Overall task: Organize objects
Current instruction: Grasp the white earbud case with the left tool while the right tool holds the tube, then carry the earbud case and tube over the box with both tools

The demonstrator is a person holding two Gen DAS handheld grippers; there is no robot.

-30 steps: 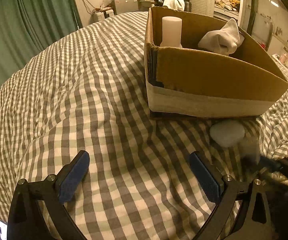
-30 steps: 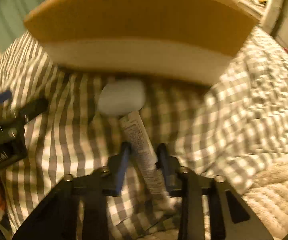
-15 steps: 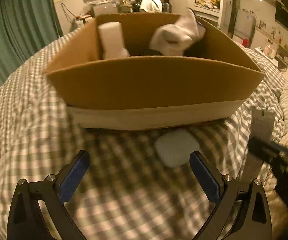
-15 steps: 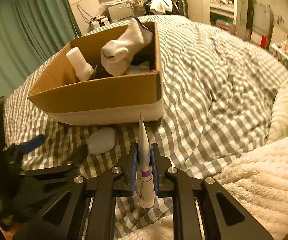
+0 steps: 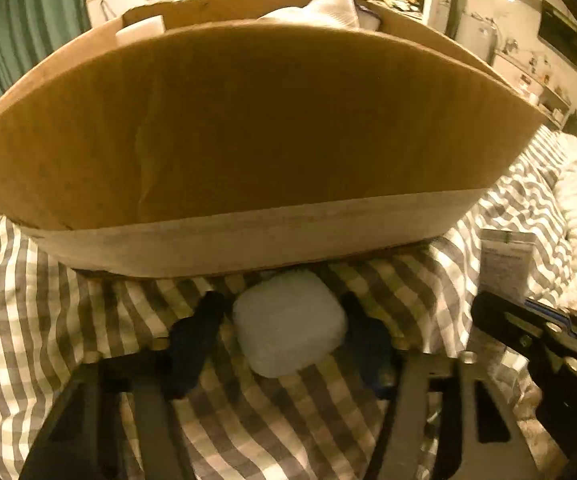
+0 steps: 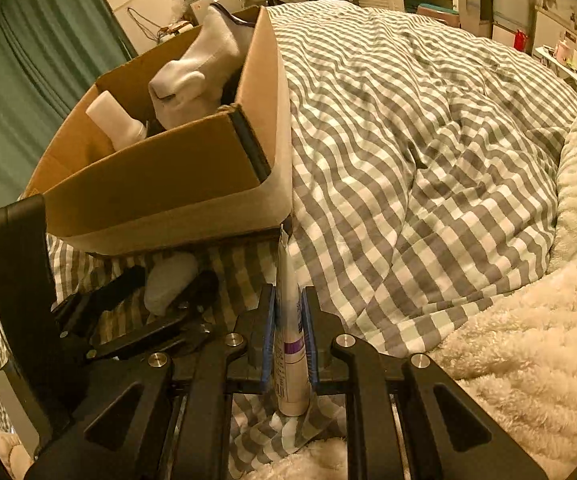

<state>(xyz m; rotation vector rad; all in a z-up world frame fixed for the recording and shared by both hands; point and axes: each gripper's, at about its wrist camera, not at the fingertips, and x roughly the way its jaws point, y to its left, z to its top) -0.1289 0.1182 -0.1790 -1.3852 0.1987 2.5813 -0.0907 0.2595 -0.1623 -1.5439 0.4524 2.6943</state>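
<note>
Now the left hand-held gripper (image 5: 288,340) brackets the white case (image 5: 288,322) (touching unclear).

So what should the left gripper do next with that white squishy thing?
Probably close the left gripper on the white rounded pad. Its fingers sit on either side of the pad on the checked bedspread, just before the brown cardboard box, while the right gripper already holds the white tube.

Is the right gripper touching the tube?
Touching. The right wrist view shows the right gripper with both blue pads pressed against the upright tube.
</note>
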